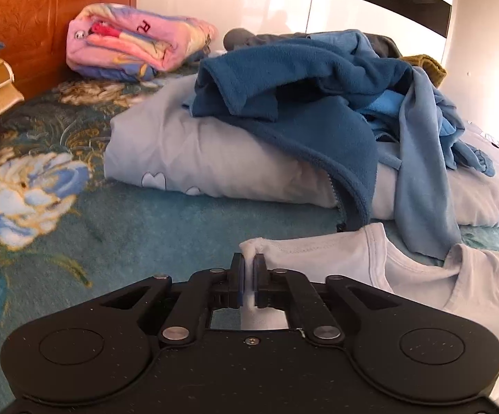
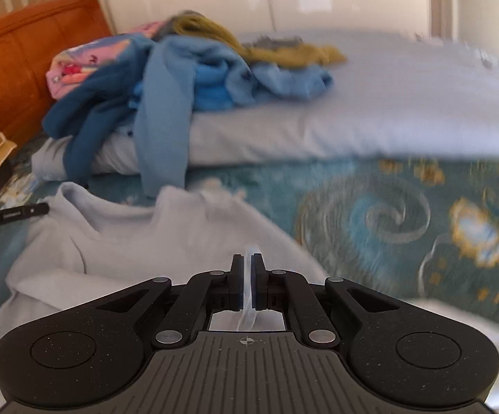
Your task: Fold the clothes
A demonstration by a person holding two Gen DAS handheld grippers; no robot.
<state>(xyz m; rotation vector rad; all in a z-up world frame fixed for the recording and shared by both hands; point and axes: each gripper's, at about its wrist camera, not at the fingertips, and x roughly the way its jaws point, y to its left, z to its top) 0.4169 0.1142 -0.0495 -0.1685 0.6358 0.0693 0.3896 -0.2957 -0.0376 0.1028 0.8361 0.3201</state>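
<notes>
A pale blue-white T-shirt (image 1: 422, 269) lies spread on the teal flowered bedspread (image 1: 76, 227), its neckline facing the far side. My left gripper (image 1: 248, 258) is shut on a bunched fold at the shirt's left shoulder edge. In the right wrist view the same T-shirt (image 2: 128, 241) fills the lower left, and my right gripper (image 2: 248, 258) is shut on a thin fold of its right edge. The left gripper's tip (image 2: 25, 212) shows at the far left of that view. The right view is motion-blurred.
A heap of blue fleece garments (image 1: 318, 96) lies on a folded pale duvet (image 1: 180, 158) just beyond the shirt, one light-blue sleeve (image 1: 422, 200) hanging onto it. A folded pink blanket (image 1: 135, 45) and orange headboard (image 1: 25, 17) stand at the back left. A mustard garment (image 2: 284, 48) lies behind.
</notes>
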